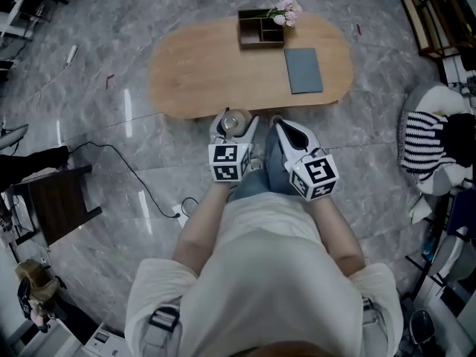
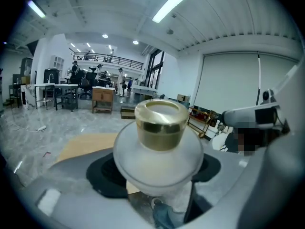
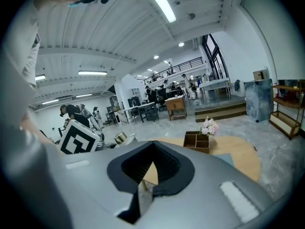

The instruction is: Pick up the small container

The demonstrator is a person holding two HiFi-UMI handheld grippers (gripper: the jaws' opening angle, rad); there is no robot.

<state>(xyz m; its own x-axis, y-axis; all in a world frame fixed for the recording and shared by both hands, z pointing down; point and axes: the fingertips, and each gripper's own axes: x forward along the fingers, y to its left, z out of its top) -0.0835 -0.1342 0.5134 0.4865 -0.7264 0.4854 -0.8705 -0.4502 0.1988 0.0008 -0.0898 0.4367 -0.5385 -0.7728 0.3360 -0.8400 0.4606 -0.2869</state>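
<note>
Pickup looks done: left tongs (image 2: 157, 175) clamp the container (image 2: 159, 125), right tongs (image 3: 150, 168) closed, empty; next, keep it level.

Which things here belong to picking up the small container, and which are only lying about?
For the job: small container, gold-lidded, held in the shut left gripper.

Lying about: right gripper, shut and empty; wooden table; compartment box; pink flowers; grey pad.
</note>
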